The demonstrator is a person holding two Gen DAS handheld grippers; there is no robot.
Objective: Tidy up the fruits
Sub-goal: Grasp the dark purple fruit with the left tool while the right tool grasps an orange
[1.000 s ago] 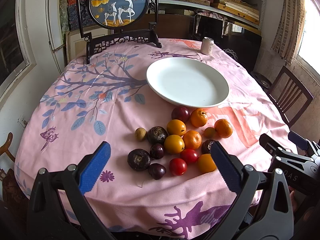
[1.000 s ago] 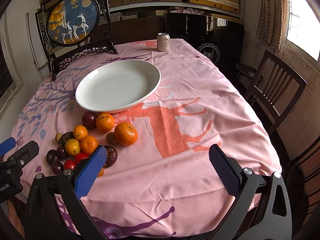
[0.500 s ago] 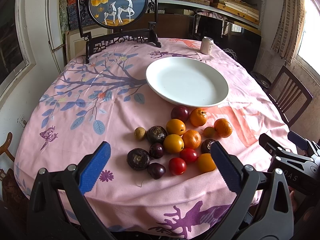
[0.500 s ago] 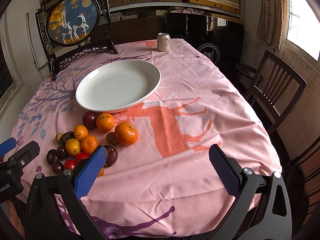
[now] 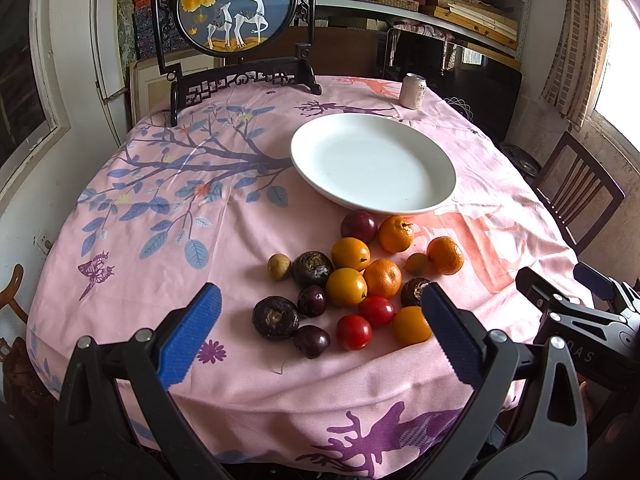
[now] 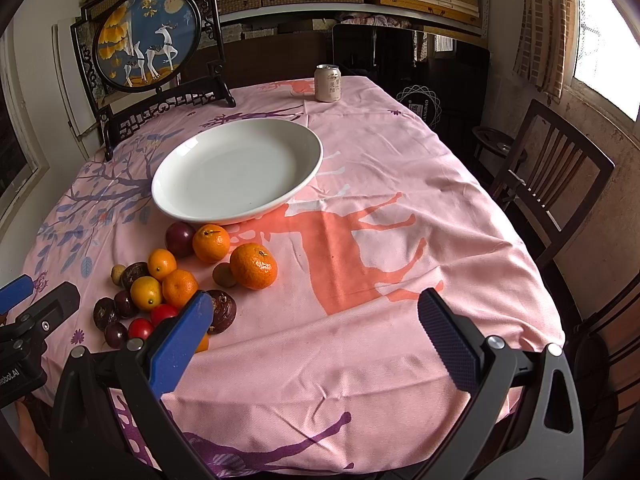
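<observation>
A white plate (image 5: 376, 152) (image 6: 240, 152) lies bare on the pink tablecloth. Just in front of it sits a loose cluster of several fruits: tangerines (image 5: 396, 234) (image 6: 253, 265), yellow-orange round fruits (image 5: 346, 286), red tomatoes (image 5: 353, 332), dark purple passion fruits (image 5: 275, 317) and small brown longans (image 5: 279, 267). My left gripper (image 5: 320, 328) hangs open above the table's near edge, its blue pads either side of the cluster's front. My right gripper (image 6: 316, 336) is open over bare cloth, right of the fruits, holding nothing.
A drink can (image 6: 327, 83) stands at the far end of the table. A framed round deer picture (image 5: 236, 4) on a dark stand sits at the back left. A wooden chair (image 6: 548, 184) stands to the right. Shelves line the back wall.
</observation>
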